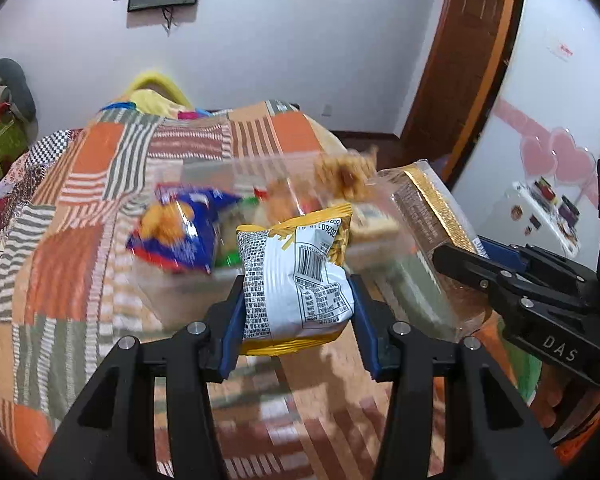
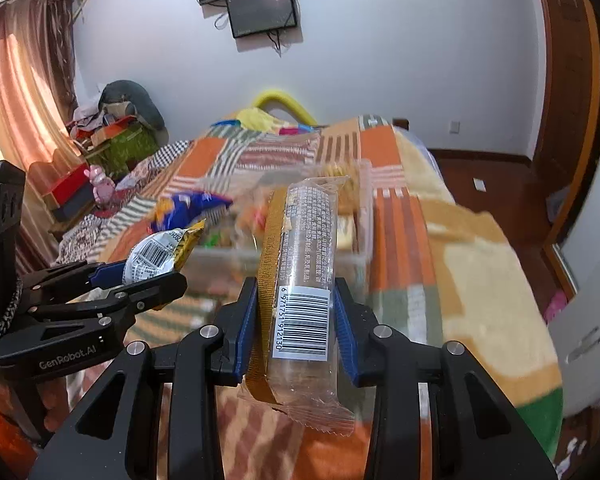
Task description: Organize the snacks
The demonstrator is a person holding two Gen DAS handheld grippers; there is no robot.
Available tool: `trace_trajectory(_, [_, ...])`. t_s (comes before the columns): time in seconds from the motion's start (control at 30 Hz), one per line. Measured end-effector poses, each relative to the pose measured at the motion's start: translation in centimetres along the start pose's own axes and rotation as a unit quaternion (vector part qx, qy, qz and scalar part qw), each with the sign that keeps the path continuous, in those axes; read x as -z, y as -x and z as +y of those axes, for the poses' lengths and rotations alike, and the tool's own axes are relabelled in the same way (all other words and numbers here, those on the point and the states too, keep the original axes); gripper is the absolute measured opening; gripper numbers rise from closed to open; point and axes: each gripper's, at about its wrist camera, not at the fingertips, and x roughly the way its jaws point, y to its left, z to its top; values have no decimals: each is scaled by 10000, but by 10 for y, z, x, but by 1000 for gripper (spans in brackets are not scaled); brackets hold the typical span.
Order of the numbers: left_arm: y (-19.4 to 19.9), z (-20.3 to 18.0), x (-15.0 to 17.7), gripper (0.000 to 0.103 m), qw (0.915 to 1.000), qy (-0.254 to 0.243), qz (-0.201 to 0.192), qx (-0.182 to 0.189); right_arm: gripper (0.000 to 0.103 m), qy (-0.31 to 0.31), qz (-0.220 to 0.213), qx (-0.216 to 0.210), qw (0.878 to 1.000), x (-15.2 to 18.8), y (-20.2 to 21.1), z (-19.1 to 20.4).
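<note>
Left gripper jaws clamped on a yellow-white chip bag; right gripper jaws clamped on a long clear biscuit pack, both held above the bed, just short of the clear bin w/ snacks inside. Risks: puffy bag slipping or bursting under squeeze; pack, gripped near one end, could droop & catch the bin rim. Bin is blurred, so free room inside is prob tight.
</note>
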Motion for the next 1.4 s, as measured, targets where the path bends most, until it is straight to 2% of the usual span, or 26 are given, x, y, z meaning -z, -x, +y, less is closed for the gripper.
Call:
trace_trajectory(0.23, [-20, 8, -29, 48, 9998, 92, -92, -151, 33, 48, -100, -99, 9999, -35, -26, 5])
trace_trajectory(0.4, [-40, 12, -40, 48, 9997, 60, -47, -252, 33, 168, -102, 16, 9998, -48, -44, 10])
trace_trajectory(0.73, [-67, 18, -40, 48, 9991, 111, 208, -353, 34, 163, 259, 4, 9995, -52, -71, 8])
trace_trajectory(0.8, [-70, 20, -38, 51, 9989, 178, 259, -362, 38, 204, 342, 10, 9992, -53, -73, 10])
trace_trajectory(0.9, [-70, 22, -37, 51, 9987, 252, 312, -311, 38, 275, 233, 44, 9993, -52, -64, 12])
trace_trajectory(1.1, [-44, 16, -39, 51, 9994, 217, 87, -269, 38, 264, 43, -1, 9996, -57, -39, 8])
trace_trajectory(1.4, [54, -6, -44, 51, 9960, 107, -849, -244, 38, 316, -529, -82, 9981, -58, 26, 13])
